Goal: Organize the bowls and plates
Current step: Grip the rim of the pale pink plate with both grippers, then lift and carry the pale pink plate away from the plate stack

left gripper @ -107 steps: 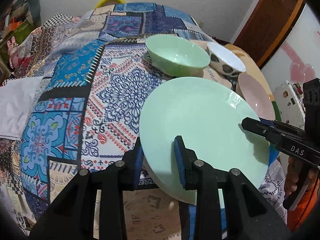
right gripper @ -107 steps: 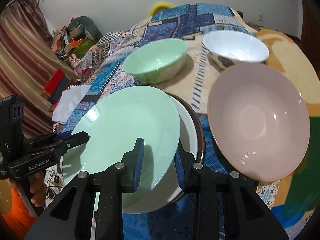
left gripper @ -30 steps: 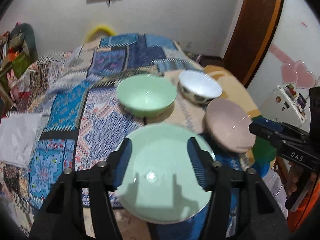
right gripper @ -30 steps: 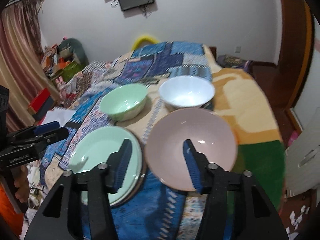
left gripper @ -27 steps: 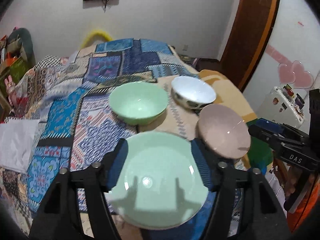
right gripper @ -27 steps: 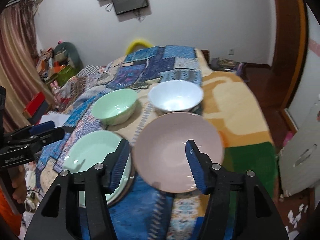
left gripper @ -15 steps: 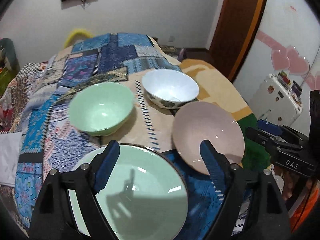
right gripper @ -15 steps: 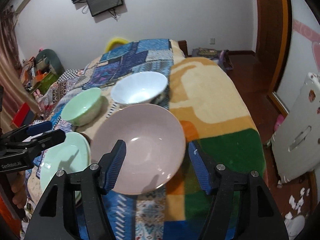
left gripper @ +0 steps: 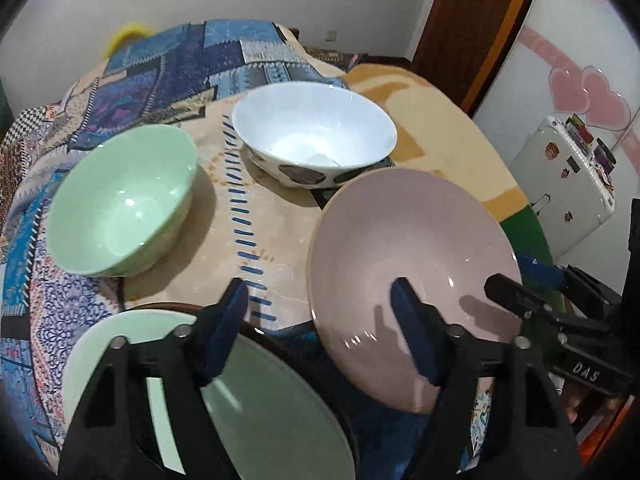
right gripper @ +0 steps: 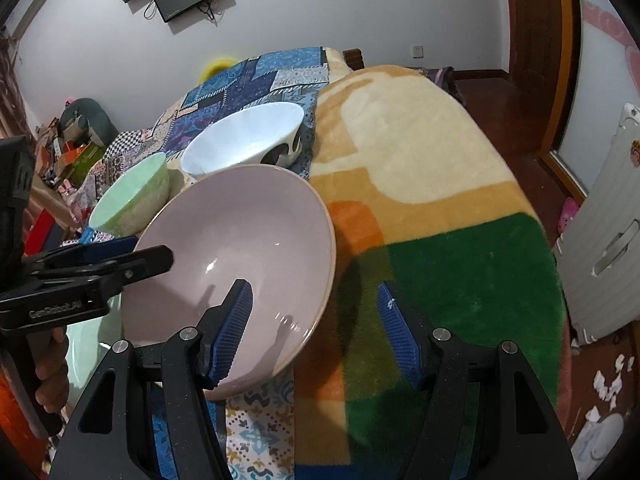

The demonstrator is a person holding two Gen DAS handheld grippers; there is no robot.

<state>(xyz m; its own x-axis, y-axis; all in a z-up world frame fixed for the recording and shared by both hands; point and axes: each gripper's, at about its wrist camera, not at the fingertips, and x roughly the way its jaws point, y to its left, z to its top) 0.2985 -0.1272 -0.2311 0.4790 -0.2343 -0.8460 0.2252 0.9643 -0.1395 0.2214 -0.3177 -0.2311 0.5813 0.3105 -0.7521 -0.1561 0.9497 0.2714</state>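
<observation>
Both of your grippers are empty and hover over the pink plate [left gripper: 404, 256]; the left gripper [left gripper: 320, 320] has its jaws spread wide, one blue pad above the bare cloth beside the green plate [left gripper: 264, 404] and the other over the pink plate's near slope; the right gripper [right gripper: 316, 332] is spread just as wide, straddling the pink plate's right rim, one pad over the dish and one over the green patch of blanket [right gripper: 460, 272].

The green plate lies nearest you on your left, stacked on a dark-rimmed plate [left gripper: 280, 340] whose edge shows beneath it, so the plate pile seems to have begun there. The pink plate sits tilted on the soft bedding just right of that stack, its edge raised, which gives your right jaws something to close on. That rim is probably your next hold, and the pile its place.

Behind, the green bowl [left gripper: 120, 200] and the white bowl [left gripper: 316, 132] rest apart on the patchwork quilt [left gripper: 160, 68], not yet nested; the white one is near the pink plate's far rim.
</observation>
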